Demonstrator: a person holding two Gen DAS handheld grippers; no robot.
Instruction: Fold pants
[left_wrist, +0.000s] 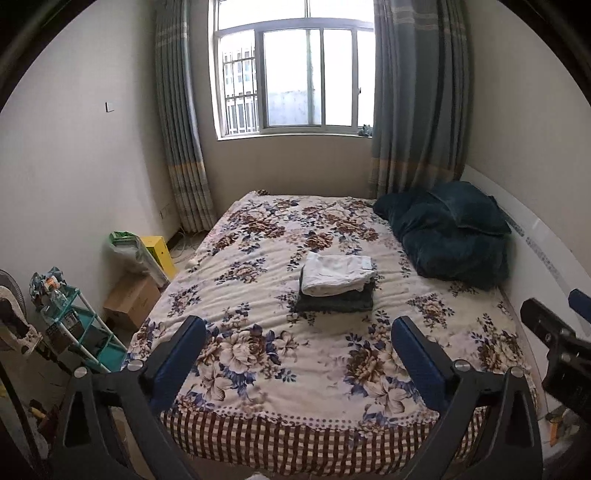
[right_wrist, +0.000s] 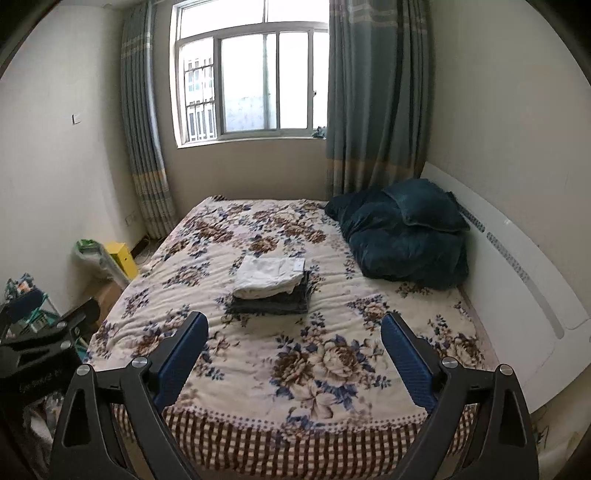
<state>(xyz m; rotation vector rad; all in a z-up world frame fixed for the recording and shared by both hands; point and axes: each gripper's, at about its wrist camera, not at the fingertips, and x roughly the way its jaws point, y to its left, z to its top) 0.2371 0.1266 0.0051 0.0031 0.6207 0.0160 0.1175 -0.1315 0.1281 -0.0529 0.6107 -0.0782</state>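
Left gripper (left_wrist: 299, 328) and right gripper (right_wrist: 295, 325), both spread and empty; 2 folded pants (right_wrist: 271, 286) stacked well ahead on bed (right_wrist: 258, 369).

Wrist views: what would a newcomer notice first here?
Probably the small stack mid-bed: folded white pants on folded dark pants, on the floral bedspread. Next, the dark teal bedding heaped by the white headboard, under the bright window. The left gripper and right gripper both hang open, holding nothing.
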